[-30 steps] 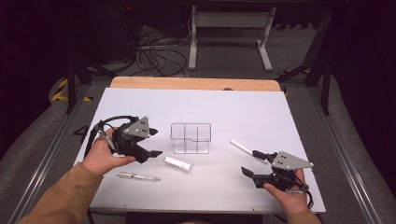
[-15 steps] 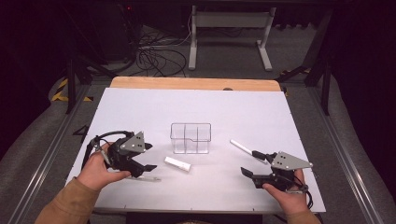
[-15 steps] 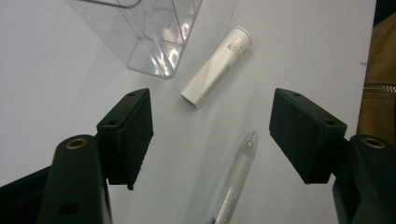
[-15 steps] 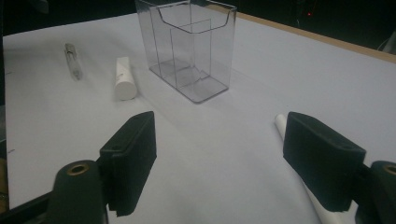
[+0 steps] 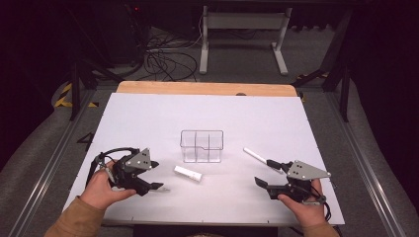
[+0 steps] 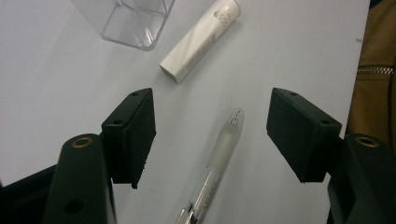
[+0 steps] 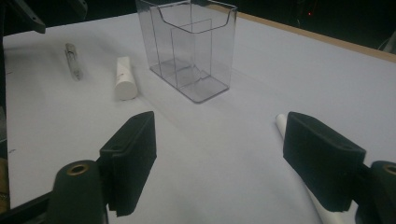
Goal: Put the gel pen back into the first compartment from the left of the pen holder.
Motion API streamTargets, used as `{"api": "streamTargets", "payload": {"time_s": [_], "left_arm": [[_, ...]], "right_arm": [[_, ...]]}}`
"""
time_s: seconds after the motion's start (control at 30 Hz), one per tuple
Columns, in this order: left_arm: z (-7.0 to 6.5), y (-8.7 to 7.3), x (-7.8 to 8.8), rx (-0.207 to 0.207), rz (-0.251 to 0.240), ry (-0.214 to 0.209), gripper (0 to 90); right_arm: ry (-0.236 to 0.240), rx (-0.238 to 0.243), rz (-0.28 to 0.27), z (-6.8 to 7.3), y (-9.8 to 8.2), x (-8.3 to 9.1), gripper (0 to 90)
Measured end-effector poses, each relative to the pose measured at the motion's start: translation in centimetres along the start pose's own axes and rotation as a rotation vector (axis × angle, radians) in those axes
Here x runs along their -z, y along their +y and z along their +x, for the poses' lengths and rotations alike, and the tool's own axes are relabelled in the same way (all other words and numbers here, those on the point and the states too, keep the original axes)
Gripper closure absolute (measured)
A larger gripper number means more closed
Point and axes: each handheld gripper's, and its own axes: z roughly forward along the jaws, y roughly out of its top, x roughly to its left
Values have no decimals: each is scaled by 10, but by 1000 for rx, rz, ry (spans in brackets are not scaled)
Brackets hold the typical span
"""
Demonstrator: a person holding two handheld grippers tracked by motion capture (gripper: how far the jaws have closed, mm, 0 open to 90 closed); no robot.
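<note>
Left gripper [image 5: 157, 186] low over the white table [image 5: 148, 118] at about 8 o'clock from the clear holder [image 5: 201, 146], gripped by the left hand [image 5: 101, 190]. Jaws spread, just been narrowing a little, with a clear pen [image 6: 219, 158] lying flat on the table between them, touched by neither pad. Pen tip toward 12 o'clock in the left gripper view, barrel running down to about 6 o'clock between the 2 black jaws. White tube [image 6: 201, 40] at 12 o'clock beyond the pen tip, apart from it, lying flat with its flat end nearest the gripper. Corner of the clear holder at 11 o'clock in that same view, just beside the tube.

Right gripper [image 5: 261, 182] at about 4 o'clock from the holder, held by the right hand [image 5: 304, 205], low over the table. Jaws spread wide with nothing between them. White marker [image 5: 262, 159] just beyond that gripper at 1 o'clock, lying flat, partly behind the right-side jaw in the right gripper view. Holder upright near the table's middle, split into compartments, with nothing visible inside.
</note>
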Motion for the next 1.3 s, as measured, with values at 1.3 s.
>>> {"api": "streamTargets", "payload": {"time_s": [1.3], "left_arm": [[-2,-16,-16,-30,122,-56,418]], "right_arm": [[13,7,18,1,-2,-3,261]]}}
